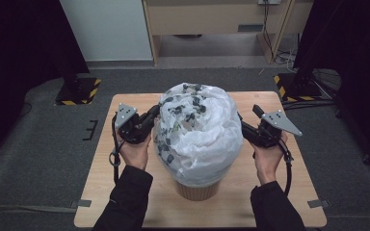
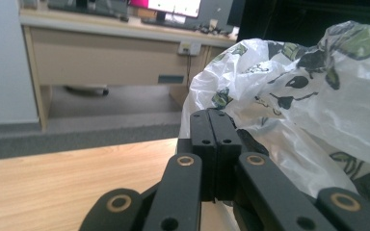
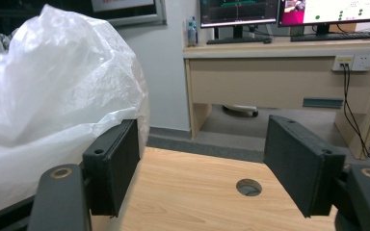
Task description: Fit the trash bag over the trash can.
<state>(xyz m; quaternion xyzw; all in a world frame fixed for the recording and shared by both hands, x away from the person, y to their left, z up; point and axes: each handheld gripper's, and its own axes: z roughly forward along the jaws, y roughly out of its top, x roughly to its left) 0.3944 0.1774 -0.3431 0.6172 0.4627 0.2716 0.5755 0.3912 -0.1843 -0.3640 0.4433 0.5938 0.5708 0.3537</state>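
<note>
Basically, both grippers are flanking the bag, one per side.

Landmark: white crinkled plastic bag with dark leaf print [image 1: 197, 130], ballooning over a tan round bin [image 1: 196, 189] and hiding its rim; the bin is standing mid-way across the light wooden table [image 1: 106, 192], toward the near edge.

Left gripper [image 1: 153, 117]: sitting at the bag's left flank, about mid-height. In the left gripper view the left gripper [image 2: 215, 126] is showing its jaws pressed flat together; bag film is bulging just beside the tips on their right. Can't tell whether any film is pinched between them.

Right gripper [image 1: 244, 127]: sitting at the bag's right flank, roughly level with the left one. In the right gripper view the right gripper [image 3: 200, 166] is holding its jaws wide apart, nothing between them; the bag's side [image 3: 53, 96] is lying against the outside of the bag-side jaw.

Key relation: the bag is lying between the two grippers, each pointing inward at it; its long axis is running vertically, bin up to dome. Both are about equally near.

Judgement: the right one is needing to turn in so film falls between its jaws before closing.

Risk: thin film is looking slippery and liable to tear.
</note>
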